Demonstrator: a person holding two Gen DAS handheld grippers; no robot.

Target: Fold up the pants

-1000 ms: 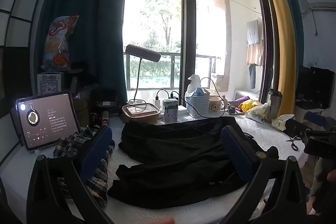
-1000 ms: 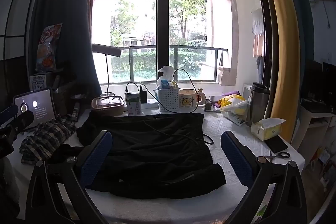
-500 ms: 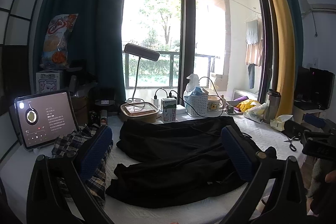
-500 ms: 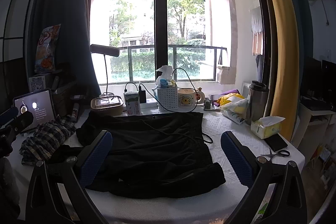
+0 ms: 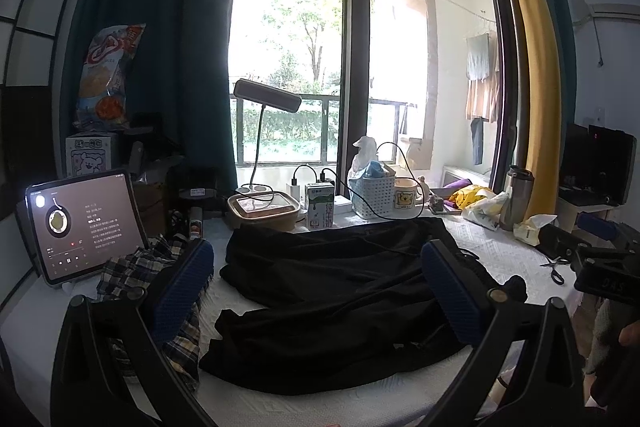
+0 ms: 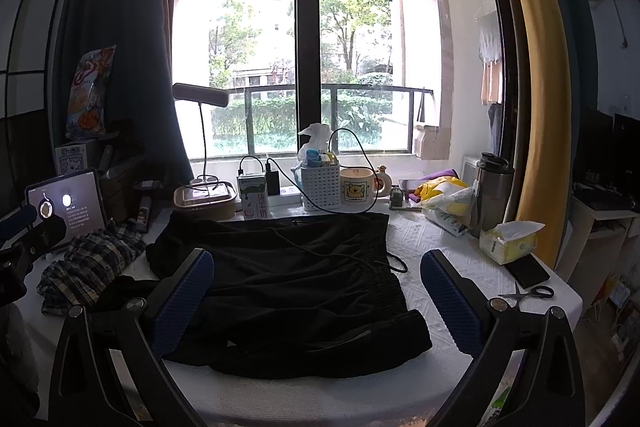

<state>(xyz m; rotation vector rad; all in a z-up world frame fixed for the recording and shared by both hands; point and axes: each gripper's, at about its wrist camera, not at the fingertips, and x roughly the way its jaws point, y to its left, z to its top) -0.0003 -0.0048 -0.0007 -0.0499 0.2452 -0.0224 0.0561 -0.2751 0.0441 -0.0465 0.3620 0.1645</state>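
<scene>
Black pants [image 5: 340,299] lie crumpled across the white-covered table [image 5: 504,255], waistband toward the window, legs bunched toward the near edge. From the right wrist view the same pants [image 6: 288,279] fill the table's middle, with a drawstring trailing off the right side. My left gripper [image 5: 316,287] hovers above and in front of them, open, nothing between its blue pads. My right gripper [image 6: 316,295] is likewise open and empty, held back from the pants. The right gripper's body shows at the far right edge of the left wrist view.
A plaid cloth [image 6: 92,259] lies left of the pants beside a lit tablet [image 5: 86,227]. Along the window stand a lamp [image 6: 200,99], food box [image 6: 204,199], milk carton [image 6: 254,197], white basket [image 6: 320,183] and mug [image 6: 356,187]. At right are a flask [image 6: 490,191], tissues [image 6: 508,239], phone [image 6: 528,273] and scissors [image 6: 528,293].
Both grippers have barely shifted, and both views sit a touch higher. The pants lie as they did.
</scene>
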